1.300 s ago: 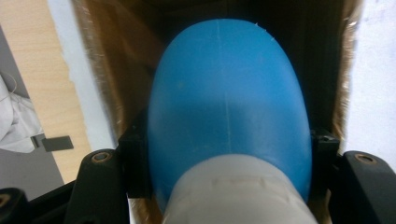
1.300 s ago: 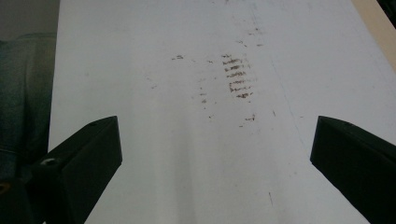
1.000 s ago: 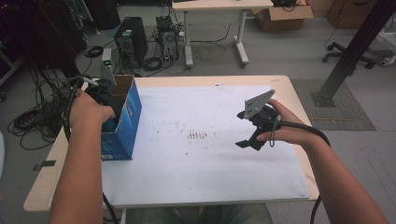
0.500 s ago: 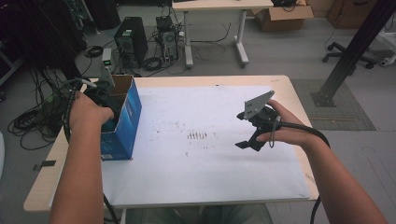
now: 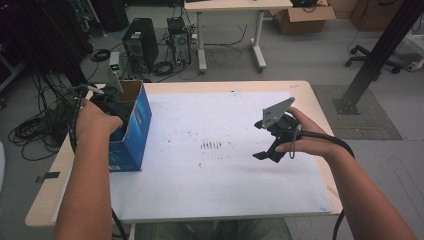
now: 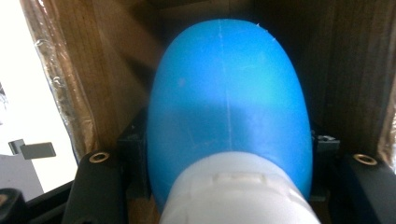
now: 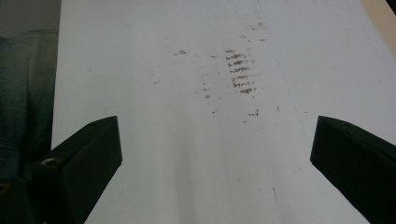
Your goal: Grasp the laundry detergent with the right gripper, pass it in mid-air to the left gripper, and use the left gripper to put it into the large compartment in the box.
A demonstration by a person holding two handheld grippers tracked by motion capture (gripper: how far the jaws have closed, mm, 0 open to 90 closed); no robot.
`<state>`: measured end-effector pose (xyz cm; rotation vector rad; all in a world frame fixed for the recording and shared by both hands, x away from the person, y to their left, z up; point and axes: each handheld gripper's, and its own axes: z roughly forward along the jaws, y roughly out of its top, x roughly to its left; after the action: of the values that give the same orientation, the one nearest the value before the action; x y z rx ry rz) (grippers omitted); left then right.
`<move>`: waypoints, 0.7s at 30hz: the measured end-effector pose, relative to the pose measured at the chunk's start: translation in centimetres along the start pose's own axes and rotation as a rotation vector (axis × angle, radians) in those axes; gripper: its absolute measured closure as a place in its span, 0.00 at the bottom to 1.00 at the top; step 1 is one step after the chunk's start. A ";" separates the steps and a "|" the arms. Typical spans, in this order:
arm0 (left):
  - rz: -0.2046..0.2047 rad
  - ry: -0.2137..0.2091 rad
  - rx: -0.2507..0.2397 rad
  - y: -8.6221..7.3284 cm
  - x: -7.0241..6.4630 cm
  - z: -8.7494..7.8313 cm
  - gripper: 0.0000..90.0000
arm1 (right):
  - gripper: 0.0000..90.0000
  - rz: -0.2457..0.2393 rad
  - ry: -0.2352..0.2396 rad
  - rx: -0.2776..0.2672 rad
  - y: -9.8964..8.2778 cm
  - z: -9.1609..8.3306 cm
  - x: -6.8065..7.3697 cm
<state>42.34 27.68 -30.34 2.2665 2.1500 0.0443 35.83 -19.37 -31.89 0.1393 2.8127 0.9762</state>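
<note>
A blue cardboard box, open at the top, stands at the table's left side. My left gripper reaches down into it. In the left gripper view a blue egg-shaped thing with a white cap sits between the black jaws, and my left gripper is shut on it, with the box's brown inner walls close around. My right gripper hovers over the white sheet at the right. In its own view my right gripper stands open with nothing between its jaws.
The white sheet covers most of the wooden table and carries brown smudges near its middle. On the floor behind stand computer towers, cables, a second table and a cardboard box.
</note>
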 end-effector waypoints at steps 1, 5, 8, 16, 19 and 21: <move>-0.001 0.000 -0.001 0.0 0.0 0.0 0.41 | 0.02 0.000 0.001 0.002 0.0 0.0 0.0; -0.002 -0.001 -0.001 -0.1 0.2 0.0 0.38 | 0.02 -0.004 0.003 0.002 0.2 0.1 0.0; 0.005 0.000 -0.005 -0.1 0.2 0.0 0.37 | 0.02 -0.004 0.004 -0.001 0.2 0.1 0.0; 0.019 0.019 -0.013 -0.1 -0.3 -1.0 0.32 | 0.02 -0.002 0.002 0.001 0.1 0.1 0.1; 0.025 0.032 -0.015 -0.1 -0.4 -1.4 0.31 | 0.02 -0.001 0.002 -0.004 0.0 0.0 0.1; 0.019 0.034 -0.011 -0.1 -0.4 -1.5 0.29 | 0.02 -0.003 0.001 -0.003 0.0 0.0 0.1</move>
<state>42.17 27.30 -28.82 2.2970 2.1383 0.0956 35.69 -19.36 -31.93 0.1345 2.8111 0.9807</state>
